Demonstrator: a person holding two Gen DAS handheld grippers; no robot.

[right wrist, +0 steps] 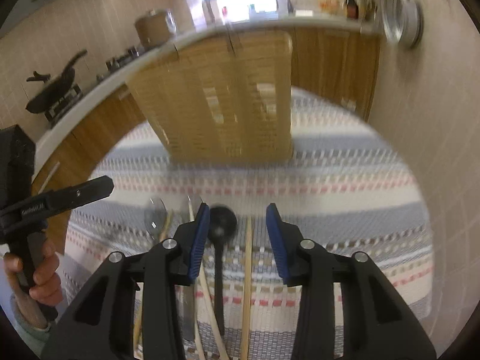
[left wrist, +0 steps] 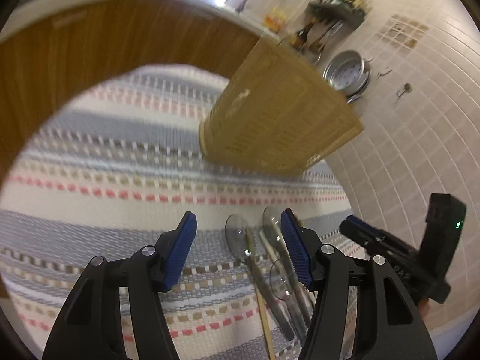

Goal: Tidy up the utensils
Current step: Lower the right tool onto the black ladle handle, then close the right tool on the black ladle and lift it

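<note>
Several utensils lie side by side on a striped cloth (left wrist: pixel 120 156). In the left wrist view, clear-looking metal spoons (left wrist: pixel 237 234) and a wooden chopstick (left wrist: pixel 265 315) lie under my left gripper (left wrist: pixel 240 246). It hangs open above them, pads touching nothing. A slatted bamboo utensil holder (left wrist: pixel 279 111) stands beyond. In the right wrist view, my right gripper (right wrist: pixel 238 234) is open over a black spoon (right wrist: pixel 222 222) and a wooden chopstick (right wrist: pixel 248 270); both lie between the jaws without being pressed. A metal spoon (right wrist: pixel 156 216) lies to the left, with the bamboo holder (right wrist: pixel 222 96) behind.
The cloth covers a round table (right wrist: pixel 405 240) set against a tiled wall (left wrist: pixel 405 150). A metal steamer pot (left wrist: pixel 348 72) hangs on that wall. Wooden cabinets under a white counter (right wrist: pixel 90 90) stand behind, with a black pan (right wrist: pixel 57 87) on the stove. A hand (right wrist: pixel 39 276) holds the left gripper.
</note>
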